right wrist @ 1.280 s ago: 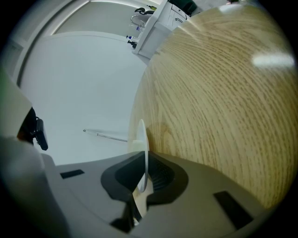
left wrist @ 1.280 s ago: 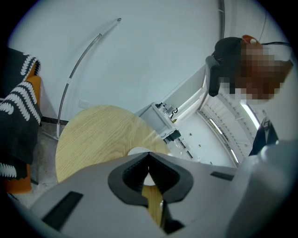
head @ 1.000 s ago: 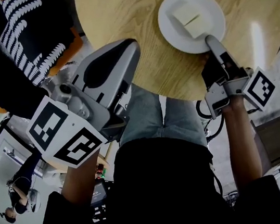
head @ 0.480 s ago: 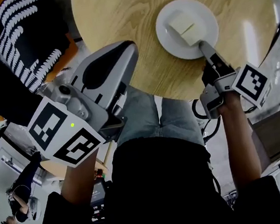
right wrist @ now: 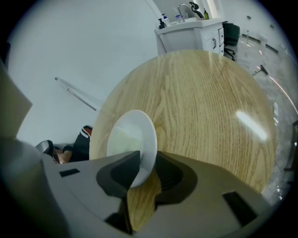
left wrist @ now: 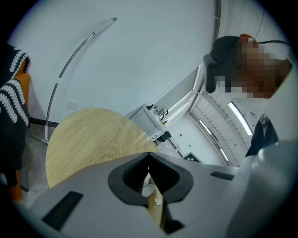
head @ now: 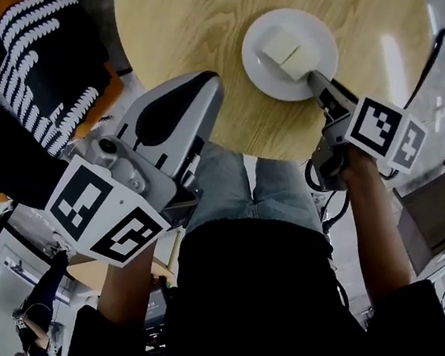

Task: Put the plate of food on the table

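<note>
Near left, we list the left gripper (head: pixel 203 84), fingers clenched together on nothing, held at the table's (head: pixel 207 24) near edge.

Near right, the right gripper (head: pixel 313 79): its jaws have just been opening and now stand released.

Next we find the white plate (head: pixel 289 54), its near rim lying loosely between those parted fingers. It rests flat on the round wooden table and bears a pale block of food (head: pixel 284 47).
</note>
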`<act>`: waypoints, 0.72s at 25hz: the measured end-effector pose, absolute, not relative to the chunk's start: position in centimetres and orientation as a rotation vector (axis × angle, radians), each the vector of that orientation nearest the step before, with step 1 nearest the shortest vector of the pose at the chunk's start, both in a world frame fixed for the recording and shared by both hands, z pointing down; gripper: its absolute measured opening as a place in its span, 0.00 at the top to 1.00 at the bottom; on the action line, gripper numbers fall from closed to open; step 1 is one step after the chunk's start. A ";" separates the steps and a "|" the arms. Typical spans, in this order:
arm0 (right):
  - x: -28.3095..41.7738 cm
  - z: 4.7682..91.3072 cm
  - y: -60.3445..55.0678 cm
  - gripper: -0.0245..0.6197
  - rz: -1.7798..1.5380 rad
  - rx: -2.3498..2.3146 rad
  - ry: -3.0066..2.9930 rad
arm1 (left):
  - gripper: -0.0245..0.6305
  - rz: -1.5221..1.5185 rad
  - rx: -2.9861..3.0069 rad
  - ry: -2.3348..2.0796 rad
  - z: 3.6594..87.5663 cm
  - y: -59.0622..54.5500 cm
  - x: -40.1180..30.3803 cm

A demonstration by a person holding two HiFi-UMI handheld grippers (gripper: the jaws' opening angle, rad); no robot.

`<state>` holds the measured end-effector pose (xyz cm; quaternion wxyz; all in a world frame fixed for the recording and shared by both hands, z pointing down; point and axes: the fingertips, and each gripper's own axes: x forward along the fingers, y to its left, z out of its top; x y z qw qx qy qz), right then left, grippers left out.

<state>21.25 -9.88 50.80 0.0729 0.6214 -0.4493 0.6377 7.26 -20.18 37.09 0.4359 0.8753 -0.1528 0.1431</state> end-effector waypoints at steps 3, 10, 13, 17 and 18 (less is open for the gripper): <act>20.9 50.9 -10.0 0.80 1.837 1.849 -1.355 | 0.95 0.353 2.179 -0.373 37.1 -20.2 7.2; 20.4 51.1 -10.3 0.78 1.700 1.773 -1.390 | 0.95 0.341 2.177 -0.360 37.1 -20.2 7.2; 20.3 51.1 -10.3 0.77 1.657 1.759 -1.390 | 0.95 0.334 2.182 -0.356 36.8 -20.2 7.3; 20.1 51.5 -9.8 0.77 1.585 1.747 -1.367 | 0.95 0.326 2.184 -0.349 36.7 -20.2 7.2; 20.1 51.5 -9.8 0.77 1.561 1.743 -1.368 | 0.95 0.325 2.188 -0.348 36.7 -20.2 7.2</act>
